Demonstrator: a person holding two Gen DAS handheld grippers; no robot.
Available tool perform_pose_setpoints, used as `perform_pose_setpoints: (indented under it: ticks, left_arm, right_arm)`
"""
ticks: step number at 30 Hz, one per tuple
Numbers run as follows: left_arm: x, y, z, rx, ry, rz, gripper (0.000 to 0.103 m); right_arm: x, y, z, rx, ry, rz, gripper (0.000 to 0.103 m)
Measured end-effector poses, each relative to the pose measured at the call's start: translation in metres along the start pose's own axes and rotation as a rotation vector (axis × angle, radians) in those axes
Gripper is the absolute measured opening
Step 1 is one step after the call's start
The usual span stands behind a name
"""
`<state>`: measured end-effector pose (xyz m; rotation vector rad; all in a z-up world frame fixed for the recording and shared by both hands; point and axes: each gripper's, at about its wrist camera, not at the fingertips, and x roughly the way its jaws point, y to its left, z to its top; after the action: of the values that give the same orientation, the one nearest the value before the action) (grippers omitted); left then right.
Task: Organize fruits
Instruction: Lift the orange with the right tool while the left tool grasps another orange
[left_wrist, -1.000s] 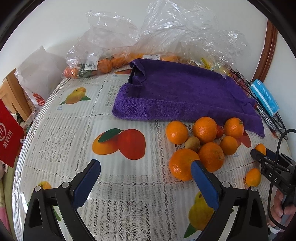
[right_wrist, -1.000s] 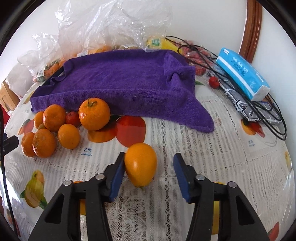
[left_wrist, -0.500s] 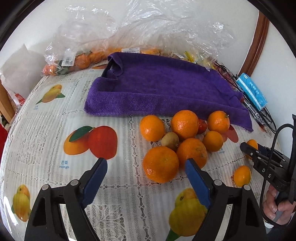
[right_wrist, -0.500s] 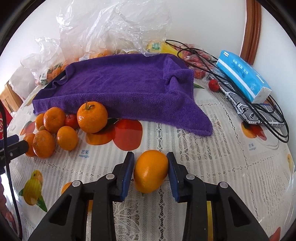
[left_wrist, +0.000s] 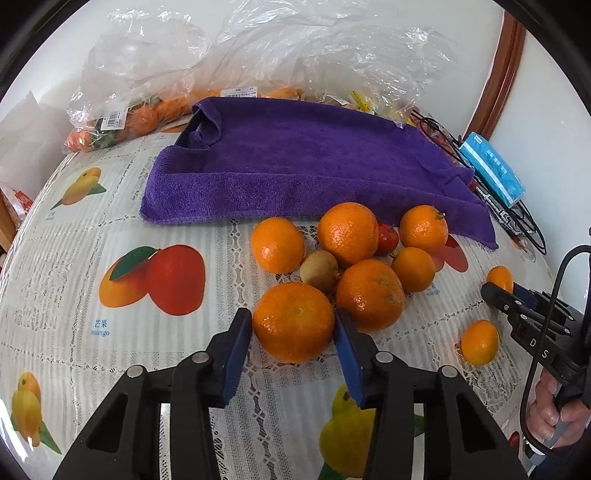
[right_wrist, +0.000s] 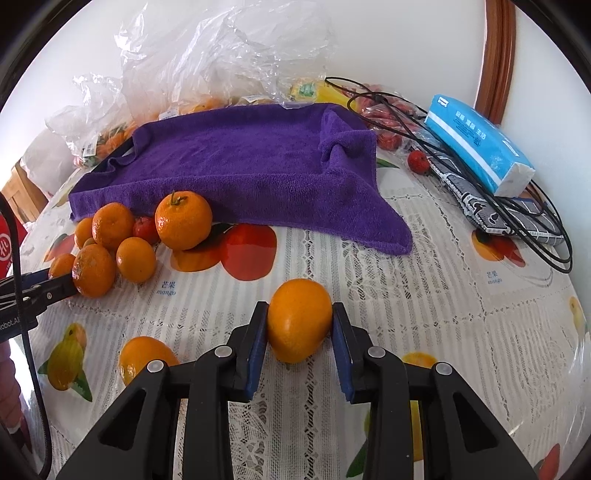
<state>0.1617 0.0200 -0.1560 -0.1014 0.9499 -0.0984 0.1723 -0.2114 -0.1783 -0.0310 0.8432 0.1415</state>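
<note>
On my left wrist feed, the left gripper has its jaws closing around the nearest big orange at the front of the fruit pile; both blue pads sit against its sides and it rests on the fruit-print tablecloth. Just behind it, touching or nearly so, are another large orange and a small brownish kiwi, with more oranges and a small red fruit beyond, right up against the front edge of the purple towel. On the right wrist feed, my right gripper is clamped on a smooth oval orange fruit, pads pressed on both sides, well apart from the pile at the left. A second small orange fruit lies just left of that gripper. Clear plastic bags sit behind the towel, a blue tissue pack and black cables to the right
</note>
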Motion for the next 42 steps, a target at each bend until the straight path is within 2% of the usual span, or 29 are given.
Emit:
perform_pose_setpoints:
  ticks: [3,11,20,26,28,29,39,42]
  left_arm:
    - [-0.001,-0.002,-0.001,0.004,-0.006,0.015,0.040]
    - [-0.013,0.003,-0.007,-0.027,-0.003,-0.005,0.040]
    - [-0.041,0.006,-0.010,-0.037,-0.042,-0.011,0.039]
    - [-0.029,0.010,-0.016,-0.052,-0.003,-0.035,0.038]
    - [-0.024,0.011,-0.018,-0.065,0.006,-0.040,0.039]
    - [-0.021,0.012,-0.019,-0.069,0.013,-0.042,0.039]
    - [-0.015,0.009,-0.017,-0.044,-0.005,-0.032,0.040]
    - [-0.015,0.010,-0.016,-0.052,-0.007,-0.039,0.040]
  right_arm:
    - [-0.003,-0.002,-0.003,0.010,0.001,0.000,0.033]
    - [-0.015,-0.010,-0.010,0.061,0.014,0.012,0.032]
    - [-0.047,0.004,-0.001,0.052,-0.032,0.013,0.033]
    - [-0.052,0.016,0.004,0.020,-0.043,0.015,0.032]
    - [-0.052,0.018,0.004,0.011,-0.043,0.014,0.023]
    - [-0.052,0.019,0.004,0.008,-0.037,0.016,0.023]
    - [-0.037,0.009,-0.006,0.032,-0.015,0.028,0.024]
    - [-0.034,0.006,-0.006,0.029,-0.018,0.044,0.030]
